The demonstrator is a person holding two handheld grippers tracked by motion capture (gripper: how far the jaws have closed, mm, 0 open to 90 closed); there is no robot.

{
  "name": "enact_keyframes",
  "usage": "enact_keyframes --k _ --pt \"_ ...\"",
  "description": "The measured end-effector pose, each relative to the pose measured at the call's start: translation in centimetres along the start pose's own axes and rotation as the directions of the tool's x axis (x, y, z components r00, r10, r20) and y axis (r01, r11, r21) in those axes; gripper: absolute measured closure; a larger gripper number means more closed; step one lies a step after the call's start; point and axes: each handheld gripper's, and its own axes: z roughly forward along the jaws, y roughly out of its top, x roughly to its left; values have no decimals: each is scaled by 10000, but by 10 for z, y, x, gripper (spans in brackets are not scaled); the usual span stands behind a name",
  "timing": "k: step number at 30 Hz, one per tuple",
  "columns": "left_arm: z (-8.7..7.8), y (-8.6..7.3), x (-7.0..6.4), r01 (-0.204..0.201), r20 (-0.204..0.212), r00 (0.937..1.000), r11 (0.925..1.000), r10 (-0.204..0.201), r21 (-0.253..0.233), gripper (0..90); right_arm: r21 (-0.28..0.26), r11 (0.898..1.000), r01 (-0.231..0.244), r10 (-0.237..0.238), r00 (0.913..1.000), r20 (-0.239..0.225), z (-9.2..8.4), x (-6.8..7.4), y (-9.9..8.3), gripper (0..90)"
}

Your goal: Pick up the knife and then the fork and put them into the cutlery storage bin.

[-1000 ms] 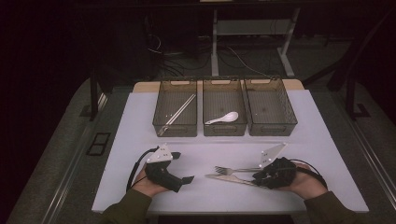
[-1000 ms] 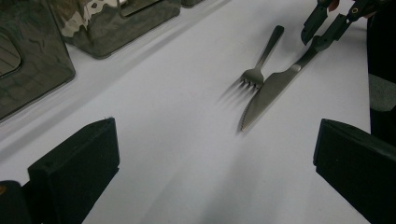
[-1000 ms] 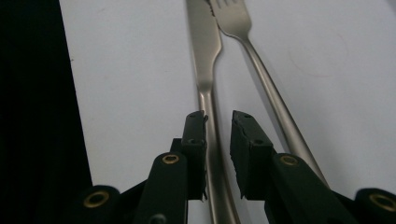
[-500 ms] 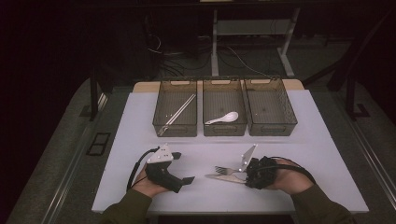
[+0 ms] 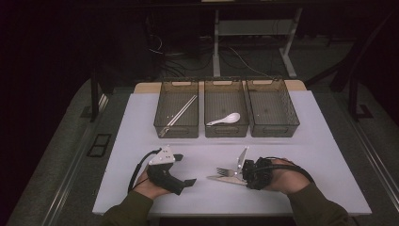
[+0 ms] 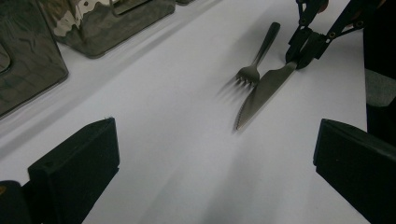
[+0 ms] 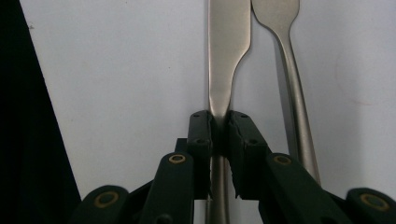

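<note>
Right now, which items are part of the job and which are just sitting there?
In play:
- knife, clamped by the right hand-held gripper
- fork, beside the knife
- three bins, likely destinations

Idle:
- left hand-held gripper, open, resting on the table
- white spoon, middle bin
- chopsticks, left bin

Three bins (image 5: 226, 107) (spoon (image 5: 225, 119) in middle)

Dim lab (cables (image 5: 188, 52), bins (image 5: 226, 106) on table (image 5: 131, 132))

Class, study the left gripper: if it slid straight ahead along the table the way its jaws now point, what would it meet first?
Probably the knife: its tip lies nearest ahead of the open left gripper, with the fork just behind. Depth is uncertain.
</note>
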Motion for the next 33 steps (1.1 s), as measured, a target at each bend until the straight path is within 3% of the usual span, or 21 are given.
enact_keyframes --k 8,17,22,27,33 --pt "0 0 0 5 -8 10000 10000 -5 -9 0 -87 10000 -28 27 10000 -83 -1 -1 -2 796" --pt "-1 0 0 -54 -20 10000 10000 54 -8 0 -691 9975 -122 101 9995 -307 -2 -3 -10 797" --pt "-1 0 1 -74 -22 10000 10000 74 -22 0 -1212 9924 -223 143 9977 -665 -6 -3 -15 797" --pt "-2 0 1 -58 -38 10000 10000 58 -14 0 -1897 9805 -517 367 9960 -818 -15 -5 -23 797" --pt "-2 0 1 -43 -50 10000 10000 43 -40 0 -3068 9454 -1098 894 9928 -798 -25 -13 -37 797"
